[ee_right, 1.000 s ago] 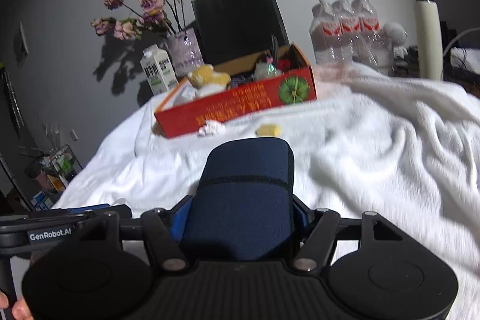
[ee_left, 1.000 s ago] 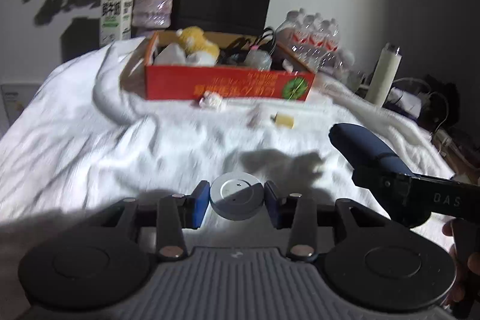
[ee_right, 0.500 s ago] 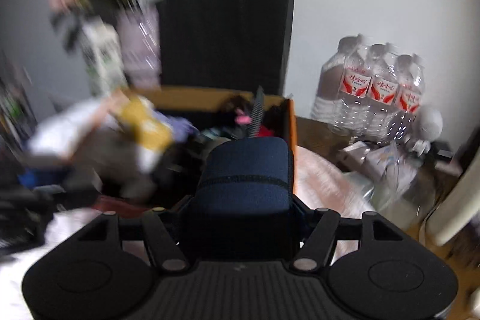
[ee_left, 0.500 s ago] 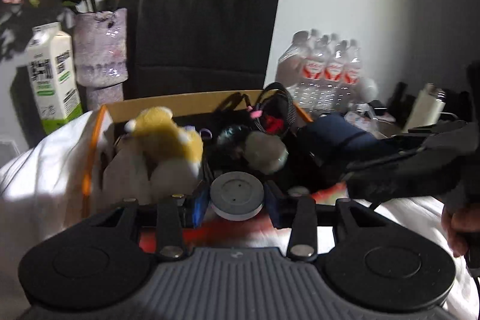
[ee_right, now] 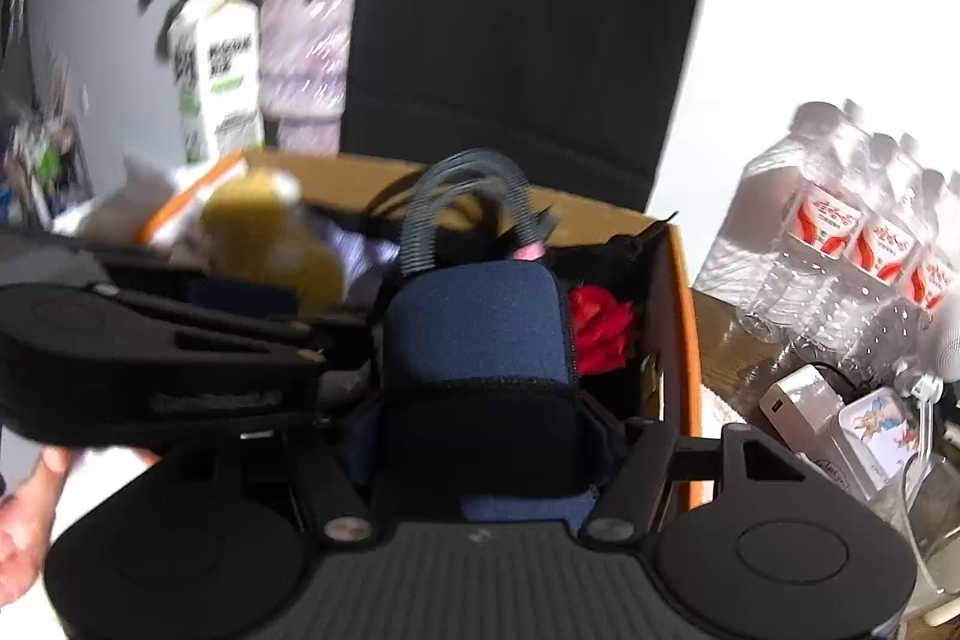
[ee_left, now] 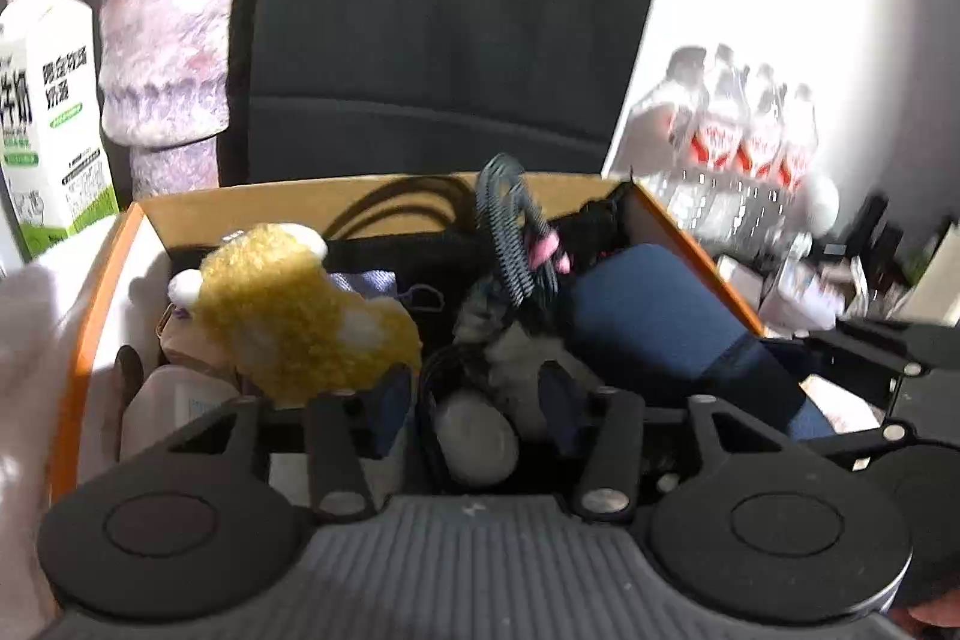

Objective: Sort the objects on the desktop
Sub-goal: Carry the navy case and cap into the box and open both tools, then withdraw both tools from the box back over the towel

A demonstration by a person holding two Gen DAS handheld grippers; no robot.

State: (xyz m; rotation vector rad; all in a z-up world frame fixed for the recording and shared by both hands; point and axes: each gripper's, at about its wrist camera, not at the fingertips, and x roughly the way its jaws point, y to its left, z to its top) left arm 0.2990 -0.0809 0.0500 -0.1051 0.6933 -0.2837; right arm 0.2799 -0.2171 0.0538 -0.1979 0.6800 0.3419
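Observation:
Both grippers hang over the orange cardboard box [ee_left: 90, 316], which also shows in the right wrist view [ee_right: 690, 334]. My left gripper [ee_left: 477, 400] is open; the round grey puck [ee_left: 477, 439] lies tilted below and between its fingers, inside the box. My right gripper [ee_right: 474, 430] is shut on a dark blue fabric case [ee_right: 480, 340], held low over the box's right end; the case also shows in the left wrist view [ee_left: 660, 328]. The box holds a yellow plush toy [ee_left: 294, 310], a coiled cable [ee_left: 507, 232] and a red item [ee_right: 600, 328].
A black paper bag [ee_left: 450, 16] stands behind the box, with a milk carton [ee_left: 48, 112] and a flower vase [ee_left: 165, 58] to its left. A pack of water bottles [ee_right: 852, 232] and small boxes [ee_right: 840, 430] are on the right.
Both grippers moved forward from the white cloth to above the box. The left gripper has opened and the grey puck has dropped out of its fingers into the box.

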